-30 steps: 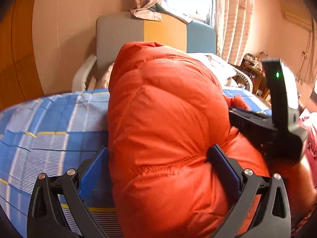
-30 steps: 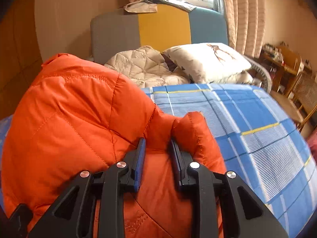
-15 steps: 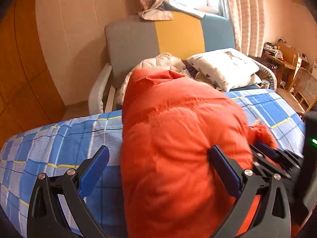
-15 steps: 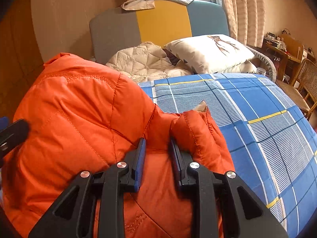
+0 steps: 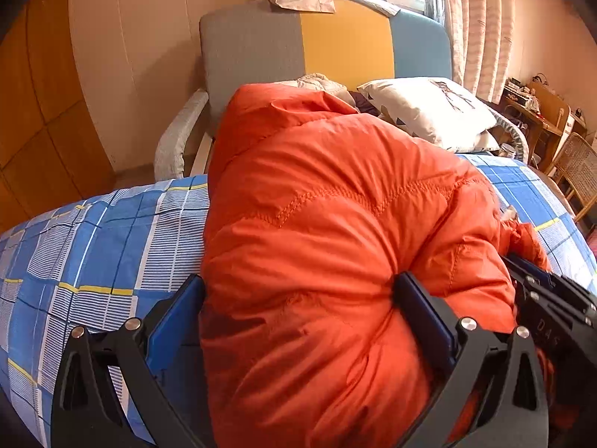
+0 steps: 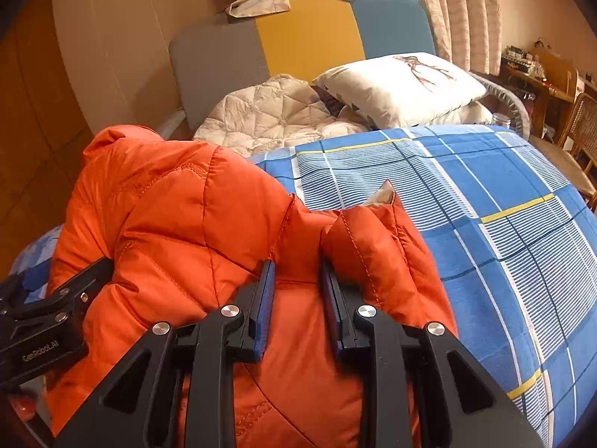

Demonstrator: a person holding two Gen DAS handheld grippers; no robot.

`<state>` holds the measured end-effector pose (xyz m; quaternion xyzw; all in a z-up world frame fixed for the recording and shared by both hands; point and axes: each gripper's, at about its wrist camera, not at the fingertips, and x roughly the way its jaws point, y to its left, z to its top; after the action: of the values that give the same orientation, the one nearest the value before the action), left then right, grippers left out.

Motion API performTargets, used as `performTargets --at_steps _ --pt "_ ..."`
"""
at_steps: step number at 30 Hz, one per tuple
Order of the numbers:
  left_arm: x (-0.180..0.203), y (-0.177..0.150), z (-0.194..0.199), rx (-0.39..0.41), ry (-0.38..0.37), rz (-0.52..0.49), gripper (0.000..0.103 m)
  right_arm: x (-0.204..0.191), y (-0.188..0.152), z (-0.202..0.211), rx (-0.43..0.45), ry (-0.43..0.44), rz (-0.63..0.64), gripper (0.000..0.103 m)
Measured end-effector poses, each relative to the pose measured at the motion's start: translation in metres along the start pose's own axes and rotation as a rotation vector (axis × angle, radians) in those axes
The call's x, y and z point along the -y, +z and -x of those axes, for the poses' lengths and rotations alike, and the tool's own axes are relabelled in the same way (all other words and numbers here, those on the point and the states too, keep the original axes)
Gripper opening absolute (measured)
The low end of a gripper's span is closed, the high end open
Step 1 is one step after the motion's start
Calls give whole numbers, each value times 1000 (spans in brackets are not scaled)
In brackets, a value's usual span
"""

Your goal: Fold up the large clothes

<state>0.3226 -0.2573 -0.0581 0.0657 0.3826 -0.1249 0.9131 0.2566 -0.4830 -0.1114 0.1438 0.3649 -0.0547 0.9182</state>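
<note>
A puffy orange down jacket (image 5: pixel 335 194) lies bunched on the blue checked bed sheet (image 5: pixel 93 242). My left gripper (image 5: pixel 298 287) stands open and wide, straddling the jacket's near bulk. Its right pad presses into the fabric and its left pad sits at the jacket's edge. My right gripper (image 6: pixel 296 272) is shut on a narrow fold of the jacket (image 6: pixel 179 216) beside a rolled cuff. Each gripper shows in the other's view: the right gripper (image 5: pixel 552 298) low at the right, the left gripper (image 6: pixel 56 310) at the far left edge.
Beyond the bed sheet (image 6: pixel 485 224) are a white pillow (image 6: pixel 403 86), a cream quilted garment (image 6: pixel 268 119) and a grey, yellow and blue headboard (image 5: pixel 298 44). A wicker chair (image 5: pixel 574 164) and a wooden desk stand at the right by the curtains.
The left gripper has slid across the bed, so the jacket sits lower and the headboard shows more. It has entered the right wrist view. The right gripper keeps its grip.
</note>
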Motion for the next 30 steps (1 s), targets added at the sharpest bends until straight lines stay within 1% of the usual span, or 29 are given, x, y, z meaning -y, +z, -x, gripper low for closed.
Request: performTargets --at_steps 2,4,5,6,7,8,9,11,12,16,18,22,23,26,28,30 --pt "-4 -7 11 -2 -19 7 101 0 1 5 -23 -2 10 25" --pt "-8 -14 25 10 -17 9 101 -4 1 14 -37 -18 26 25" --pt "-10 -17 31 19 -16 9 101 -6 1 22 -34 -21 26 31" --pt "-11 -21 39 29 -17 4 101 -7 1 31 -28 -20 23 41" --pt "-12 -24 45 36 -14 -5 101 -7 -1 38 -21 -16 20 48" --pt "-14 -28 52 46 -8 -15 101 -7 -2 47 -10 -15 15 58" --pt "-16 -31 59 57 -8 -22 101 -6 -4 57 1 -14 13 71" --pt "-22 -35 66 61 -11 -19 101 -6 -8 67 -17 -16 16 89" --pt "-26 -37 67 49 -23 -7 101 -4 -12 72 -35 -23 17 89" --pt "-46 -47 67 -24 -128 86 101 9 -24 84 -76 24 -16 89" --pt "-53 -54 65 -48 -165 111 101 16 -28 87 -97 65 -42 89" --pt "-64 -61 63 -101 -254 147 101 23 -37 81 -177 167 -63 90" --pt "-64 -62 63 -113 -261 143 101 24 -39 78 -194 187 -59 93" --pt "-62 -63 60 -126 -269 114 101 27 -40 69 -212 233 -53 95" --pt "-60 -63 59 -131 -276 101 101 33 -39 57 -248 276 -87 100" --pt "-61 -64 54 -150 -302 106 101 38 -38 47 -270 309 -109 100"
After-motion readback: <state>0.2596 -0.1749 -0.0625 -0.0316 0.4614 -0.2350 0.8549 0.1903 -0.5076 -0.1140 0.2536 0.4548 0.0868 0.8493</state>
